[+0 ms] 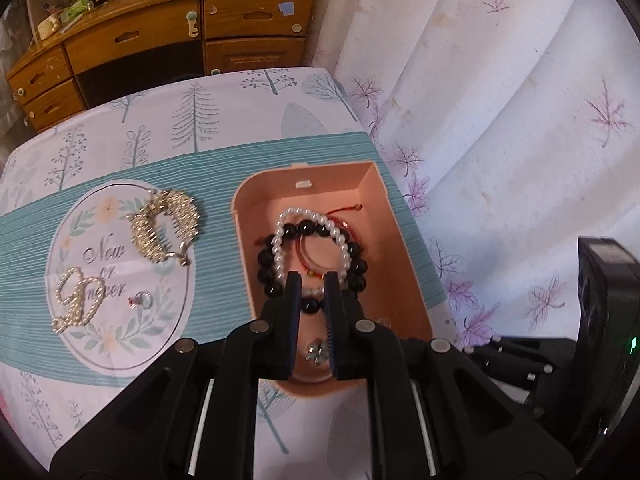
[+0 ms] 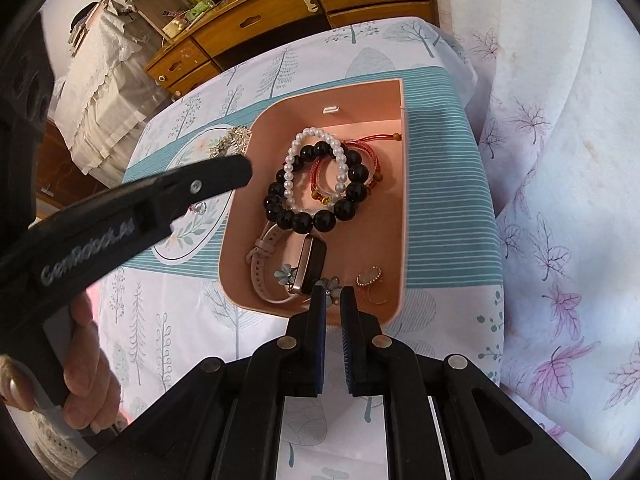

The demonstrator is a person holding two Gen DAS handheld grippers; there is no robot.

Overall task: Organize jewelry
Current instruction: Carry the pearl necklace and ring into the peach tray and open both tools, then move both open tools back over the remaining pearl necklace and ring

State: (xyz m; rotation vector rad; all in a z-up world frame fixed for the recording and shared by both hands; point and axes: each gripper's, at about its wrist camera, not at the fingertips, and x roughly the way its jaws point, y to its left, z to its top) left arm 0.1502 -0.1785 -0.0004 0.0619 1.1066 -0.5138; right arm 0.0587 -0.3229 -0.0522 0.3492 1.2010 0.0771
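A pink box (image 1: 248,216) (image 2: 236,280) sits on the teal mat and holds a black bead bracelet (image 2: 352,190), a pearl bracelet (image 2: 290,168), red cord bracelets (image 2: 360,148), a pink-strapped watch (image 2: 308,264), flower earrings (image 2: 285,273) and rings (image 2: 370,278). On the mat's round print lie a gold hair clip (image 1: 166,224), a pearl clip (image 1: 76,298) and a small ring (image 1: 142,300). My left gripper (image 1: 311,280) is open and empty over the box. My right gripper (image 2: 331,292) is open and empty at the box's near edge.
The table has a tree-print cloth (image 1: 160,120). A wooden dresser (image 1: 160,40) stands behind it and a leaf-print curtain (image 1: 500,120) hangs to the right. The left gripper's body (image 2: 100,228) and the hand holding it fill the right wrist view's left side.
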